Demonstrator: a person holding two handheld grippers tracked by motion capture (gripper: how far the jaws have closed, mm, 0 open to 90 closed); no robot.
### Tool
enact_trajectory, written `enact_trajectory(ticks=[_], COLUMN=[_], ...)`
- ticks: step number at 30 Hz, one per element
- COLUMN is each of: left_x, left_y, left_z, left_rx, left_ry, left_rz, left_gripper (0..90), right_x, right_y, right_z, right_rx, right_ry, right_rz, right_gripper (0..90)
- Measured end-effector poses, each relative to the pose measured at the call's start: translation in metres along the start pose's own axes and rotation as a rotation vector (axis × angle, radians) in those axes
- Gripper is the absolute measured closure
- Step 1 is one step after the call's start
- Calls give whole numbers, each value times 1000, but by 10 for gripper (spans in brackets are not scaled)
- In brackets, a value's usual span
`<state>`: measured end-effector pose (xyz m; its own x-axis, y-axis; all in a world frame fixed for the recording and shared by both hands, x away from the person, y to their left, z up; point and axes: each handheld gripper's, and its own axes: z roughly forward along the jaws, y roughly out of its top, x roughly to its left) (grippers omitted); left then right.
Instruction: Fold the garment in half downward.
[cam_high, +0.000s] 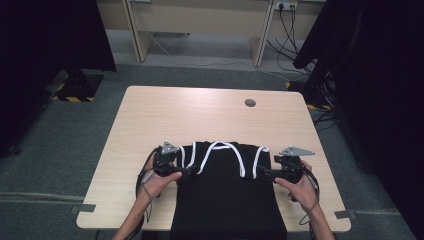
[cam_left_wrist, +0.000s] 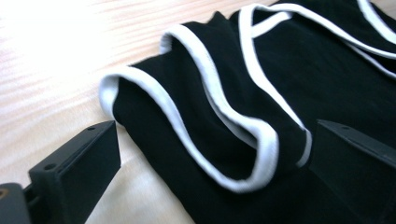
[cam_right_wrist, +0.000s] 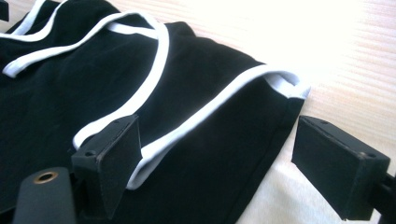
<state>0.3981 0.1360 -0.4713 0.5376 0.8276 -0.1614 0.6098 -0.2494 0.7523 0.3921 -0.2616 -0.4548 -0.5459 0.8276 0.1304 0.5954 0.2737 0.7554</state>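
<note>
A black garment with white trim (cam_high: 225, 190) lies on the near middle of the wooden table (cam_high: 210, 115) and hangs over its front edge. My left gripper (cam_high: 184, 172) is at the garment's left armhole, open, its jaws on either side of the trimmed fold (cam_left_wrist: 210, 126). My right gripper (cam_high: 263, 172) is at the right armhole, open as well, one jaw over the black cloth and the other over bare wood beside the trimmed corner (cam_right_wrist: 280, 84). Nothing is pinched between either pair of jaws.
A round cable hole (cam_high: 250, 103) sits in the table's far right part. Beyond the table stand a wooden desk frame (cam_high: 200, 25) and black curtains (cam_high: 370, 75) on both sides. Cables (cam_high: 295, 45) lie on the floor at the far right.
</note>
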Motion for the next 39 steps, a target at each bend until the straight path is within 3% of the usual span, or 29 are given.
enact_trajectory(ticks=[11, 20, 23, 27, 30, 34, 37, 39], left_x=[12, 11, 10, 6, 2, -1, -2, -3], left_y=[16, 29, 32, 34, 32, 32, 31, 31], left_z=[20, 41, 47, 51, 52, 51, 49, 49], left_rx=[20, 44, 61, 64, 61, 54, 44, 37], left_ry=[24, 40, 44, 79, 102, 84, 81, 73], left_rz=[-35, -25, 0, 44, 87, 106, 112, 115], left_gripper=[13, 18, 50, 86, 102, 200, 293, 352], right_x=[-14, -23, -23, -22, -24, -25, -21, -18], right_y=[12, 21, 25, 27, 31, 35, 34, 33], right_z=[28, 50, 56, 60, 58, 64, 70, 70], right_rx=[15, 28, 34, 44, 12, 35, 61, 64], right_ry=[-5, -8, -20, -47, -82, -81, -98, -119], right_rz=[20, 60, 51, 24, 17, 24, -11, -41], right_gripper=[163, 161, 160, 161, 170, 171, 183, 256])
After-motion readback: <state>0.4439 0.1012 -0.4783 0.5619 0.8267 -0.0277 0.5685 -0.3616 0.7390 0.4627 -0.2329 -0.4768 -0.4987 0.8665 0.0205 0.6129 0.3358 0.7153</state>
